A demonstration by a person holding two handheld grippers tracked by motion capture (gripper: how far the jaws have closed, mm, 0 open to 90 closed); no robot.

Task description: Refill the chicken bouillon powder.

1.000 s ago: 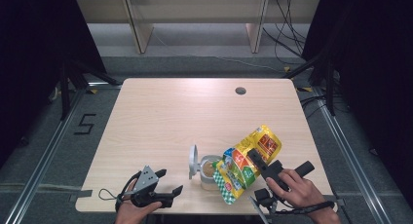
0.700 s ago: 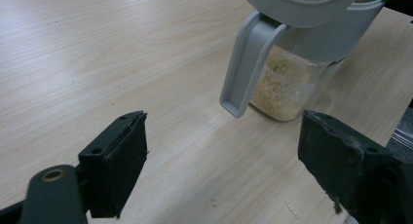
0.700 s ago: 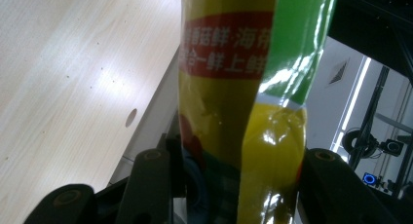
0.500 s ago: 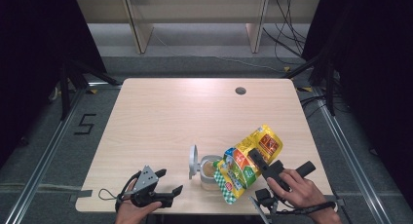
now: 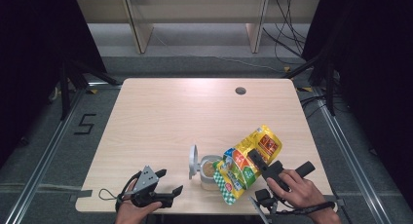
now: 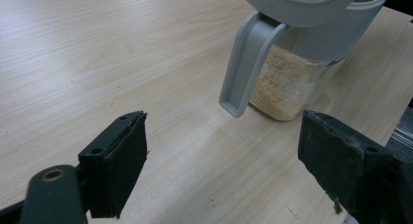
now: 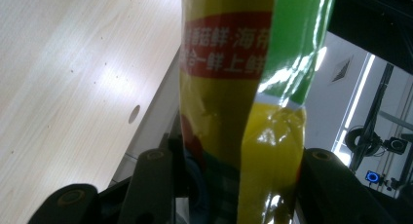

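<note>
CHANGE: nothing has shifted since the earlier frames | LEFT: left gripper (image 5: 168, 182) released, idle at the table's (image 5: 160, 112) near edge | RIGHT: right gripper (image 5: 254, 158) clenched on snack bag (image 5: 246, 163), tilted over the open container (image 5: 210, 171), near edge | PROGRESS: container partly filled, pouring apparently unfinished | HIDDEN: bag mouth, any falling grains.

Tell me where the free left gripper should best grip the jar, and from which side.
Probably the clear body below the grey collar, approached level from the handle side where the open left gripper already faces it. The lid stands flipped up and the bag tilts over the mouth.
</note>
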